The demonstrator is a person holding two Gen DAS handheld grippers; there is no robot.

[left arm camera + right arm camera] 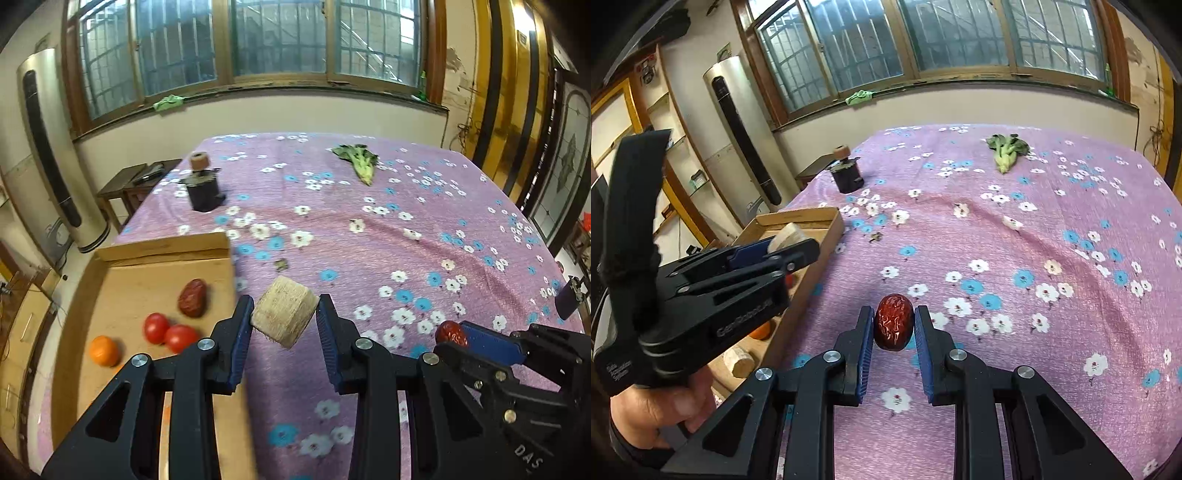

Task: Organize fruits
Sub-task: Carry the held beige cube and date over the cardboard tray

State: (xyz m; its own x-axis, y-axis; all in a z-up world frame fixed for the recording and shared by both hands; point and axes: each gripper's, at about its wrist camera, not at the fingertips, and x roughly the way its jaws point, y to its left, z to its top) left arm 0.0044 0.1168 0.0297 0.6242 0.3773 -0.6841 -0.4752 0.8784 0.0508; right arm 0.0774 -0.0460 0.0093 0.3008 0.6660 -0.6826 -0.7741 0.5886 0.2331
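Left wrist view
Left gripper [284, 320]: jaws closed on a pale fibrous block [285, 312], held tilted above the counter [369, 251], just beside the tray's right wall.
Cardboard tray [162, 248]: holds a red date [192, 297], two tomatoes [170, 332] touching each other, and an orange [104, 350].
Far counter: a leafy green [358, 159] and a dark pot [203, 190].

Right wrist view
Right gripper [894, 323]: jaws narrowed onto a second red date [894, 321], pinched upright above the flowered cloth, well right of the tray [812, 218].
Left gripper [768, 254]: over the tray, block [786, 234] between its jaws.
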